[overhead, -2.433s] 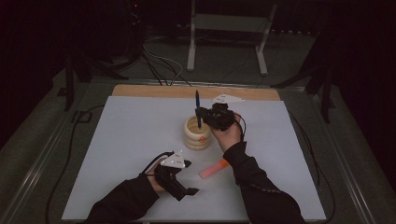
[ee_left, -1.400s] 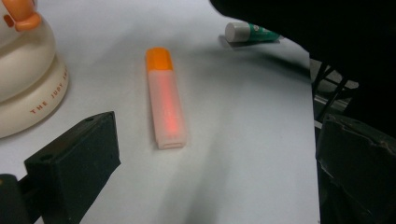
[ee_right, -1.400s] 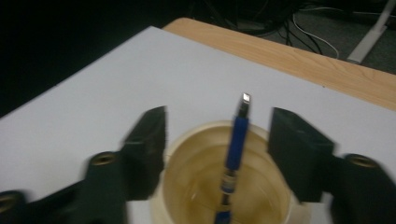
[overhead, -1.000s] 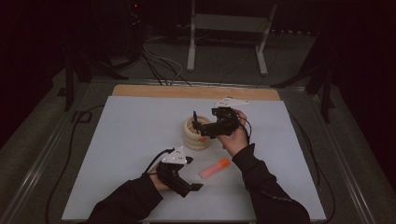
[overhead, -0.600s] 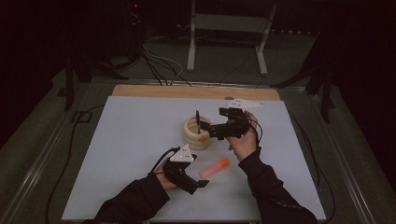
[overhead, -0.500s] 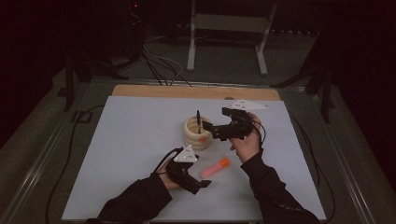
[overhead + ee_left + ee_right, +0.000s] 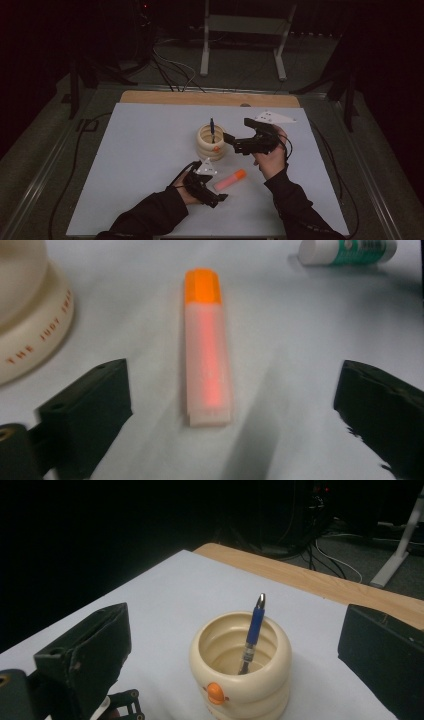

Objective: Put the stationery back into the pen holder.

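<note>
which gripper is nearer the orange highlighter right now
Left. The left gripper sits right at the near end of the highlighter, jaws open to either side of it. The right gripper is farther off, beside the cream pot.

A blue pen [image 7: 252, 632] stands in the cream pot [image 7: 240, 667] between open tongs [image 7: 235, 650].
</note>
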`<state>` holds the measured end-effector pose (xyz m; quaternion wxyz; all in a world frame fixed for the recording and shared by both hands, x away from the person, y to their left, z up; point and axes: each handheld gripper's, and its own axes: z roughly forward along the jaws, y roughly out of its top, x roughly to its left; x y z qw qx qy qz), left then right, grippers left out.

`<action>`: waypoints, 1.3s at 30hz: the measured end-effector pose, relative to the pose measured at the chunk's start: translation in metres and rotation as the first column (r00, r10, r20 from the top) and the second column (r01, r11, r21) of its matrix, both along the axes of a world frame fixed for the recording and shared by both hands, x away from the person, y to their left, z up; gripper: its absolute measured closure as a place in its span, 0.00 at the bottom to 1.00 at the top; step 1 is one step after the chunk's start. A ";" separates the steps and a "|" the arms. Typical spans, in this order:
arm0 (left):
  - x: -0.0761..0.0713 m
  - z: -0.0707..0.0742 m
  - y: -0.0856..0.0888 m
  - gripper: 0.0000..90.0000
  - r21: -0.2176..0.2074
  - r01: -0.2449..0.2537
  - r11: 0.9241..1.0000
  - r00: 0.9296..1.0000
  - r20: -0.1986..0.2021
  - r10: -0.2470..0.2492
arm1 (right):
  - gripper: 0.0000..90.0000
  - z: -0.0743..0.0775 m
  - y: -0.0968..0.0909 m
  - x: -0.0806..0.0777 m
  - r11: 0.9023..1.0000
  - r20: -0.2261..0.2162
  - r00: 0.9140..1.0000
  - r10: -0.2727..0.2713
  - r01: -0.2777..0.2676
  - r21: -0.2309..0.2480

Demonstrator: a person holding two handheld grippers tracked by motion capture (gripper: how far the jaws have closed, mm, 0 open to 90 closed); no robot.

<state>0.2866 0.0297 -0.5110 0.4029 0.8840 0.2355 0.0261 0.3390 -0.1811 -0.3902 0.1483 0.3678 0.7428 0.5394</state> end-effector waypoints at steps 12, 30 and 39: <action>-0.002 -0.006 -0.004 0.41 0.075 -0.015 0.997 0.999 0.037 0.013 | 0.01 -0.003 -0.003 -0.002 1.000 0.003 1.000 0.000 0.000 0.006; 0.003 -0.010 -0.020 0.71 0.148 -0.038 0.988 0.999 0.038 0.033 | 0.01 -0.007 0.000 -0.002 1.000 -0.001 1.000 0.004 -0.004 0.007; 0.000 -0.006 -0.031 0.73 0.226 -0.067 0.972 0.997 0.049 0.057 | 0.01 -0.007 -0.001 -0.003 1.000 -0.002 1.000 0.001 -0.001 0.010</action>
